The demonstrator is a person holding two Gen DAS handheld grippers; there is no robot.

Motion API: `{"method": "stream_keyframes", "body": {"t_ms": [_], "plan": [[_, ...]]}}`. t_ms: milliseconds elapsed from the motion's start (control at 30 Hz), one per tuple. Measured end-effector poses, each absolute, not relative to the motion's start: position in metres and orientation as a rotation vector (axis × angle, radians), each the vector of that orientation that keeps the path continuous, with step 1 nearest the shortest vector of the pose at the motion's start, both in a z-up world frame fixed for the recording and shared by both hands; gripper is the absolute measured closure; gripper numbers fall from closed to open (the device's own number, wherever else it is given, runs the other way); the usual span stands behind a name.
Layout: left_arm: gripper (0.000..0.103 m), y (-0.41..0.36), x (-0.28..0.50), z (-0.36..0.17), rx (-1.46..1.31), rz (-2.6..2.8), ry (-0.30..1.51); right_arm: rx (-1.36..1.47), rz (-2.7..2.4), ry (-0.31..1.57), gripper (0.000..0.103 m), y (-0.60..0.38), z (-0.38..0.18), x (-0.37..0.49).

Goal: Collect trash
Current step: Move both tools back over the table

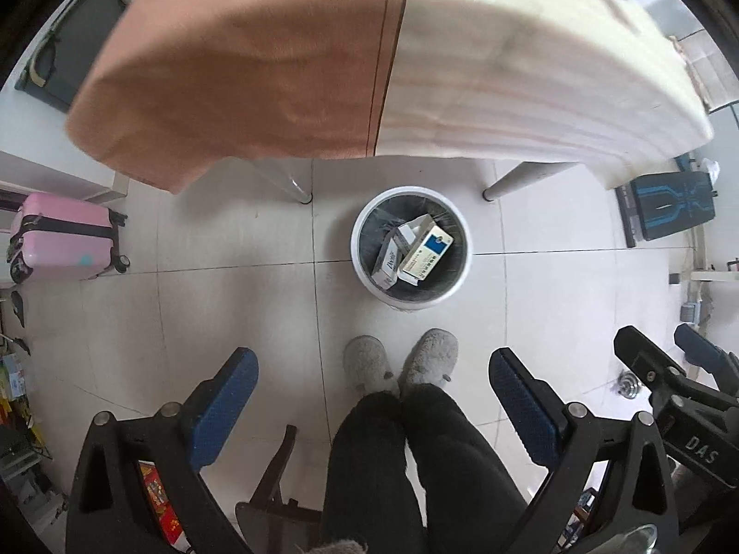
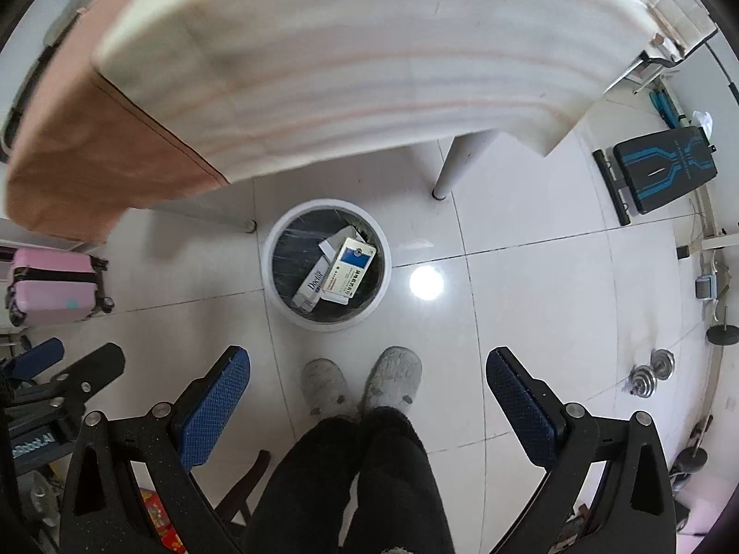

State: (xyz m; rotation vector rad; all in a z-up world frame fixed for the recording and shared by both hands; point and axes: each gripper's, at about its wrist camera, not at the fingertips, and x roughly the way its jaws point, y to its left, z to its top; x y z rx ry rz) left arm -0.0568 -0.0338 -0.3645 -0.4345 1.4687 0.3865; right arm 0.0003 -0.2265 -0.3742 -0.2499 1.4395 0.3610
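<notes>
At the far left of the floor, a pink suitcase (image 1: 64, 235) stands on white tiles, well apart from everything the task concerns. Moving right, the table (image 1: 531, 69) fills the far side of both views, draped in an orange cloth (image 1: 231, 69) on its left part and a pale striped one on the rest; its legs come down just beyond the bin. The white bin (image 1: 411, 298), lined with a dark bag, sits on the floor near the table's edge and holds several cartons: a blue-and-white box (image 1: 427, 254) lying on top, and a narrow box marked "Doctor" (image 2: 311, 284) beside it to the left. Nearer, a person's grey slippers (image 1: 397, 364) and dark trouser legs stand between the bin and the cameras (partly blocking the floor right under the grippers). Farther right lie a black and blue bench (image 1: 669, 205) and some metal weights (image 2: 651, 369).

The left gripper (image 1: 374, 408) has its blue-padded fingers spread wide with nothing between them; the bin lies below and beyond it. The right gripper (image 2: 367, 411) is likewise spread wide and empty, with the bin ahead, slightly left.
</notes>
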Motion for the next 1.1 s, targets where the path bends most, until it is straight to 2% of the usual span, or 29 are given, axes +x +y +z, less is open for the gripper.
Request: {"method": "stream_keyframes", "body": {"t_ms": [333, 600, 833, 1033, 1100], "plan": [[0.001, -0.032, -0.031, -0.271, -0.414, 0.421, 1.328, -0.125, 0.41, 1.395, 0.0, -0.234, -0.252, 0.001], [0.001, -0.007, 0.053, -0.238, -0.391, 0.507, 1.261, -0.041, 0.412, 1.34, 0.0, -0.23, -0.191, 0.102], [0.001, 0.039, 0.163, -0.244, -0.521, 0.585, 1.286, -0.091, 0.403, 1.34, 0.0, -0.207, -0.203, 0.25], [0.001, 0.08, 0.272, -0.261, -0.684, 0.655, 1.29, -0.169, 0.395, 1.391, 0.0, -0.161, -0.25, 0.397], [0.001, 0.093, 0.309, -0.271, -0.727, 0.663, 1.284, -0.213, 0.403, 1.413, 0.006, -0.14, -0.268, 0.435]]}}
